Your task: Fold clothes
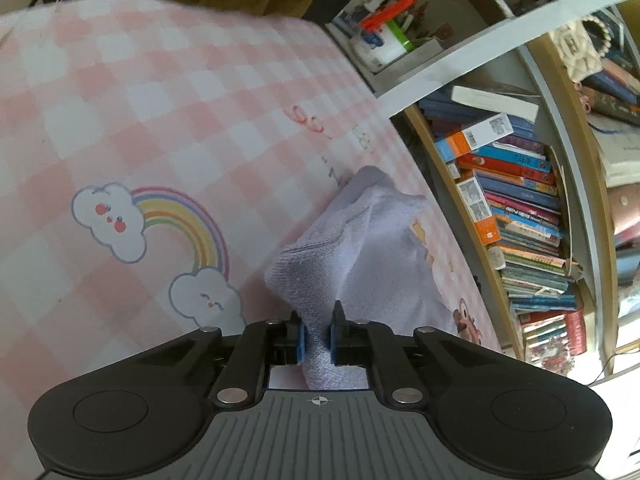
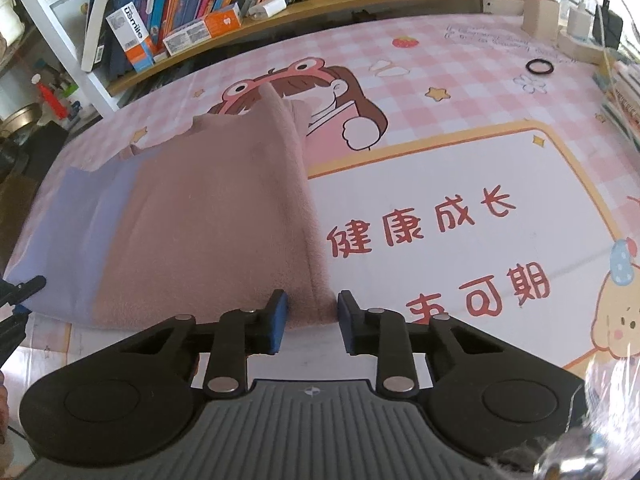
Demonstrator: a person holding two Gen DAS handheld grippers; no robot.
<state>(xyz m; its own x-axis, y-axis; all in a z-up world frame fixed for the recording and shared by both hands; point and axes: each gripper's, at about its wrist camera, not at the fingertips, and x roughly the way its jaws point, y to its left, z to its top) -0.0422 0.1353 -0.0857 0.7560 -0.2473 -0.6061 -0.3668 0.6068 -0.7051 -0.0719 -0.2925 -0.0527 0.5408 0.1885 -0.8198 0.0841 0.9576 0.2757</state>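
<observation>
Towel (image 2: 208, 216) lies half-folded on desk (image 2: 460, 184), soft, light, floppy terry, so we take it by corners/hems. L tool (image 1: 317, 342) pinches a lavender corner; R tool (image 2: 312, 326) is spread, straddling the pink hem w/o pressing yet.

"健康成长" on desk mat (image 2: 480, 184); "usmile" on box (image 2: 134, 40)

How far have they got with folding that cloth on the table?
Done: the towel already lies doubled on the pink table mat, its lavender side peeking out from under the pink.
In hand: the left gripper pinches one corner; the right gripper straddles the other, pads not yet pressing.
Left: probably another fold.
</observation>
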